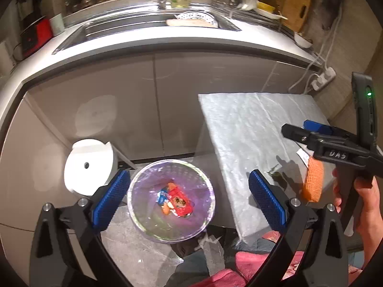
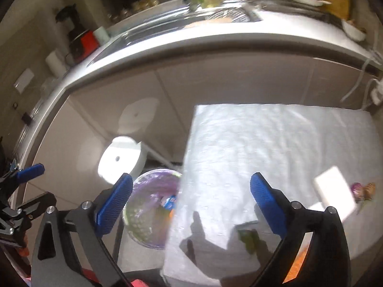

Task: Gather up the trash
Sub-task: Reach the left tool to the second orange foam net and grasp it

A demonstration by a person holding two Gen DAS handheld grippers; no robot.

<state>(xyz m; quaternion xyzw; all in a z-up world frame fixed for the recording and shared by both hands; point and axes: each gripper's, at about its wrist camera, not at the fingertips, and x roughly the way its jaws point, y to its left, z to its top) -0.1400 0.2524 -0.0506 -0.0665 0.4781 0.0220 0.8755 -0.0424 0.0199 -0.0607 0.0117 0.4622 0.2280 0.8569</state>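
A round bin lined with a purple bag (image 1: pixel 170 199) stands on the floor left of a low table under a white cloth (image 1: pixel 253 129). Red, blue and orange wrappers (image 1: pixel 176 198) lie in it. My left gripper (image 1: pixel 189 198) is open and empty, right above the bin. My right gripper (image 2: pixel 191 203) is open and empty above the table's left part; it also shows in the left wrist view (image 1: pixel 308 131). On the table lie an orange net (image 1: pixel 312 179), a green scrap (image 2: pixel 249 236), a white card (image 2: pixel 335 191) and a purple-brown scrap (image 2: pixel 362 190). The bin shows again in the right wrist view (image 2: pixel 148 208).
A white round stool-like object (image 1: pixel 89 166) stands beside the bin. Behind are grey cabinet doors (image 1: pixel 153 105) under a white counter with a sink (image 1: pixel 153 27). A power strip (image 1: pixel 323 79) with cables hangs at the right wall. Pink fabric (image 1: pixel 251 260) is below me.
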